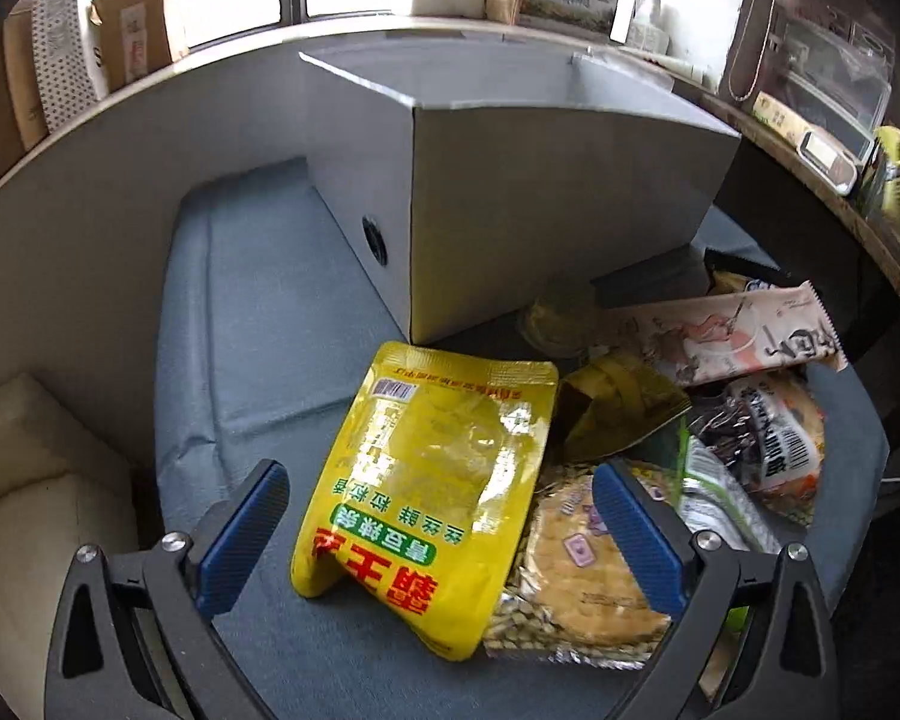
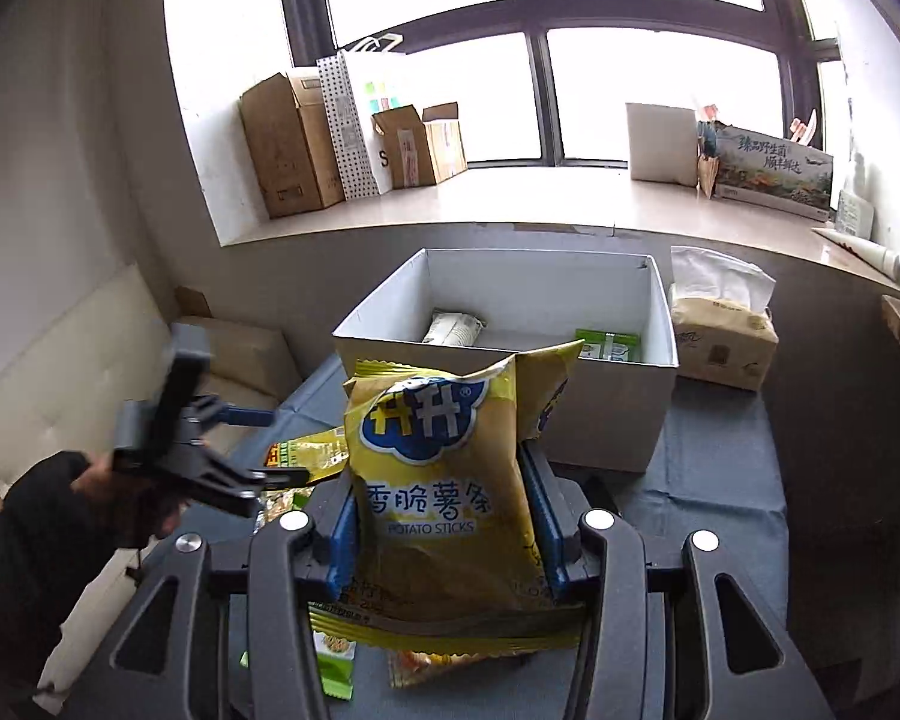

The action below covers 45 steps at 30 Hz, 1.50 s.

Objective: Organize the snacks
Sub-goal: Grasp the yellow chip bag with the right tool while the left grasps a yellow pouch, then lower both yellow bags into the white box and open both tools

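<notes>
My left gripper (image 1: pixel 444 534) is open, its blue pads either side of a yellow green-pea snack bag (image 1: pixel 426 480) that lies on the blue cloth; neither pad touches it. Beside it lie a round cracker pack (image 1: pixel 576 564), a long pink-and-white packet (image 1: pixel 720 336) and other snacks. My right gripper (image 2: pixel 441 540) is shut on a yellow potato sticks bag (image 2: pixel 438 480), held upright in front of the white box (image 2: pixel 606 420). The box (image 1: pixel 540 192) holds a white packet (image 2: pixel 453 327) and a green packet (image 2: pixel 609 345). The left gripper also shows in the right wrist view (image 2: pixel 270 450).
A tissue pack (image 2: pixel 723 330) stands right of the box. Cardboard boxes (image 2: pixel 294 144) and a printed carton (image 2: pixel 771 171) sit on the windowsill. A cream sofa (image 1: pixel 24 480) is to the left of the table. A shelf with clutter (image 1: pixel 828 150) runs along the right.
</notes>
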### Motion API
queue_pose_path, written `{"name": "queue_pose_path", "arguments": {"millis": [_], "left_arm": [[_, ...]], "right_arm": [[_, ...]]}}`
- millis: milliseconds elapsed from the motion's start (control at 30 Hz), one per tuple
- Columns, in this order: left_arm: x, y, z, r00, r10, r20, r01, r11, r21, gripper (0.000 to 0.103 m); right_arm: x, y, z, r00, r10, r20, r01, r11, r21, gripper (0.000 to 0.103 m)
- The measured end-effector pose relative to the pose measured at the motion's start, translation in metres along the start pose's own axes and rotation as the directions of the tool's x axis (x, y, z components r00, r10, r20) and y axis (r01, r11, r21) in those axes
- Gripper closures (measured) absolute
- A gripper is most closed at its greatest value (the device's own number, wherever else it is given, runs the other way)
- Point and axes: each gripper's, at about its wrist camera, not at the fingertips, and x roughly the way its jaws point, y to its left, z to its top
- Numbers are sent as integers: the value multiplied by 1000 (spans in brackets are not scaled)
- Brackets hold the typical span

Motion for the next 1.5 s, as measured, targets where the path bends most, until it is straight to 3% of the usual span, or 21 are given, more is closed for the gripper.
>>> {"name": "queue_pose_path", "arguments": {"millis": [200,400,433,467,567,633,867,1033,1233,1333,1500], "left_arm": [[31,9,9,997,-31,-73,31,1000,-2,0],[32,10,15,998,-12,-69,15,999,35,0],[31,10,16,998,-10,-62,13,999,45,4],[29,9,15,999,-15,-43,18,998,59,18],[20,12,11,1000,-10,-25,12,999,47,46],[14,14,8,1000,-22,-18,23,999,46,53],[-8,5,-4,1000,6,29,-8,998,56,61],[-42,4,-12,992,3,123,-4,1000,5,62],[-108,-14,-8,965,32,259,-15,998,-68,62],[-140,-41,-3,946,59,319,-28,994,-101,62],[-165,-91,9,912,48,408,16,988,-153,62]], "right_arm": [[-12,1,-8,1000,25,-12,-25,1000,10,52],[-11,7,-15,999,37,-17,-37,999,5,52],[-11,8,-15,999,40,-20,-40,999,6,52],[-10,8,-16,999,38,-23,-38,999,7,52],[-9,10,-18,999,40,-25,-39,999,8,52],[-7,9,-18,999,47,-26,-46,999,16,52],[-4,12,-21,998,46,-37,-45,999,19,52],[-4,11,-21,999,41,-32,-41,999,22,52],[-3,10,-20,999,27,-21,-26,999,36,52],[-3,11,-19,1000,13,-10,-13,999,41,52],[1,6,-13,1000,-3,-2,3,998,70,52]]}}
